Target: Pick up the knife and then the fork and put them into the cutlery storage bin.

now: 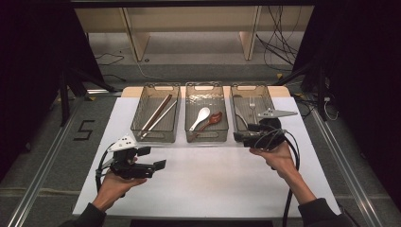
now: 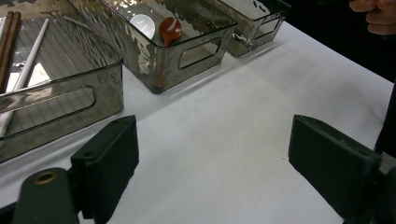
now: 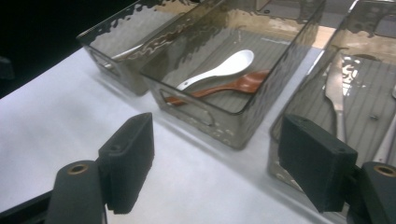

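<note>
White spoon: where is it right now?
The white spoon lies in the middle bin of the three in the high view, beside the brown spoon on its right.

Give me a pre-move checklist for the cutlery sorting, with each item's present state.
1. Right claw open with nothing in it: ok.
2. Left claw open with nothing in it: ok.
3. White spoon and brown spoon lying together in the middle bin: ok.
4. Chopsticks inside the left bin: ok.
5. Fork in the right bin: ok.
6. More cutlery left to sort on the white tabletop: cannot tell.
</note>
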`<state>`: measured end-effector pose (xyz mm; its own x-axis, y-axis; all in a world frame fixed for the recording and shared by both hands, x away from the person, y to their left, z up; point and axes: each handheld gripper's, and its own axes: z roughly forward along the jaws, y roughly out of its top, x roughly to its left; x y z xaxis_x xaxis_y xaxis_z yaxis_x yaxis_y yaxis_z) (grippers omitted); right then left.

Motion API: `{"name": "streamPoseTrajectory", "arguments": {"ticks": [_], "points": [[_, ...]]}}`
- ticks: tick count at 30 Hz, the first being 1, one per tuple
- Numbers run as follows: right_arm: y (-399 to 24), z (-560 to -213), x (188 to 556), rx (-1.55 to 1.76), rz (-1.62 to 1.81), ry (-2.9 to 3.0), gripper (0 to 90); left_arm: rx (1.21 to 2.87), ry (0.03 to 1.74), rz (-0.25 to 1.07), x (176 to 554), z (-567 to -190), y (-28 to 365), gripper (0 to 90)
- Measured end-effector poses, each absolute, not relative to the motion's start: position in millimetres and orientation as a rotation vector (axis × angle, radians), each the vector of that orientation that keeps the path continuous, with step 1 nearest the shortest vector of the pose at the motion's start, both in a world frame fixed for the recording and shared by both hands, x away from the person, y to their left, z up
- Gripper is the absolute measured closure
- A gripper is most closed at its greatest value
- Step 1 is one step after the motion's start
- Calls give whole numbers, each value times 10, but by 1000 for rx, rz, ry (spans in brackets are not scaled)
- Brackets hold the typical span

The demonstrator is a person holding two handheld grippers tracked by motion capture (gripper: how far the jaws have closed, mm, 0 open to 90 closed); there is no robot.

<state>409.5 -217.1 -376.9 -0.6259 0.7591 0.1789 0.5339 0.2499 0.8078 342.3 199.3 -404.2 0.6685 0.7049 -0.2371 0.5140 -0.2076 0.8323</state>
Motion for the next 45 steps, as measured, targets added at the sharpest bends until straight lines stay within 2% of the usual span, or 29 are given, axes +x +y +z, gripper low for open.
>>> {"name": "streamPoseTrajectory", "arguments": {"ticks": [14,27,45], "points": [[-2124,-3778,3679,1103,1400,2257,241,1857,939,221,3414,-4019,1974,157],[-2257,-3927,3384,1090,1440,2208,215,1836,911,219,3395,-3994,1972,157],[-2343,-4021,3221,1119,1374,2190,199,1827,890,207,3349,-3984,1959,157]]}}
